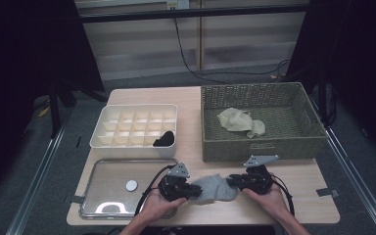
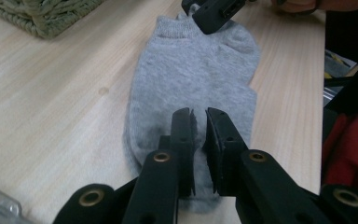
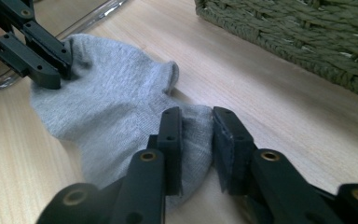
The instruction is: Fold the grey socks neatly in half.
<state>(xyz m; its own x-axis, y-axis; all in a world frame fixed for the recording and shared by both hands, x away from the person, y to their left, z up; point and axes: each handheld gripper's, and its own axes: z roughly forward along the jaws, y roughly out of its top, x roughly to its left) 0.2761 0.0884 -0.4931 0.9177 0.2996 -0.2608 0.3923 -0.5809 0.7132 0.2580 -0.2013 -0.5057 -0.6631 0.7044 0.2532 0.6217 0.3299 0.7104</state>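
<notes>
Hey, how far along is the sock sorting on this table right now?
One black sock already sits in a corner cell of the white divider box. In hand: the grey sock lies flat on the table, the left gripper pinching one end and the right gripper at the other. Left: the grey sock is not yet folded or boxed, and the cream socks wait in the wicker basket.

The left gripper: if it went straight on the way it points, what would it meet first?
Likely more of the grey sock that lies under the left gripper, then the right gripper at the sock's far end. Depth is hard to judge.
</notes>
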